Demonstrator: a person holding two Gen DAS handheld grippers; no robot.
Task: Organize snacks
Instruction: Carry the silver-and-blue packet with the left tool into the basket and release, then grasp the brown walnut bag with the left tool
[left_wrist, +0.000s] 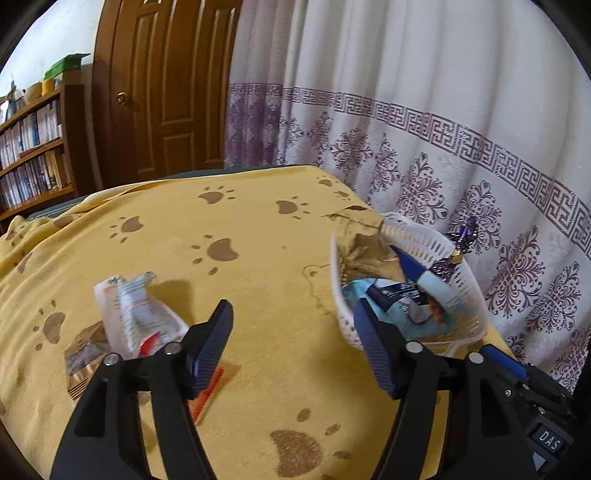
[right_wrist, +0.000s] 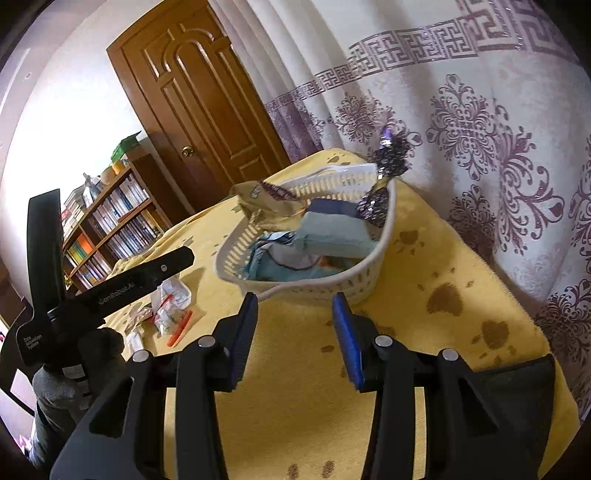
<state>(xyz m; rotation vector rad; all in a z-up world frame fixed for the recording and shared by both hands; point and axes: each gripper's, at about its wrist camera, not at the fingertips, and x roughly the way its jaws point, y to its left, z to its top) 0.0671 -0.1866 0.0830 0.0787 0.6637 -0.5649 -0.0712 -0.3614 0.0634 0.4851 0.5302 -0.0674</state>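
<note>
A white slotted basket (left_wrist: 439, 246) (right_wrist: 354, 286) sits on the yellow paw-print cloth and holds several snack packets: light blue ones (right_wrist: 332, 236), a gold one (right_wrist: 266, 206) and a purple sparkly one (right_wrist: 384, 173) on its rim. Loose snacks lie left of it: a white packet (left_wrist: 136, 314) (right_wrist: 173, 299), a brown clear packet (left_wrist: 83, 354) and an orange strip (left_wrist: 207, 395) (right_wrist: 180, 328). My left gripper (left_wrist: 293, 350) is open and empty, between the loose snacks and the basket; it also shows in the right wrist view (right_wrist: 74, 295). My right gripper (right_wrist: 295, 339) is open and empty, just short of the basket.
The yellow cloth (left_wrist: 258, 229) covers a raised surface that ends at a patterned curtain (left_wrist: 443, 129) on the right. A wooden door (left_wrist: 166, 85) and a bookshelf (left_wrist: 33, 147) stand behind. A dark cloth (right_wrist: 517, 398) lies at the near right corner.
</note>
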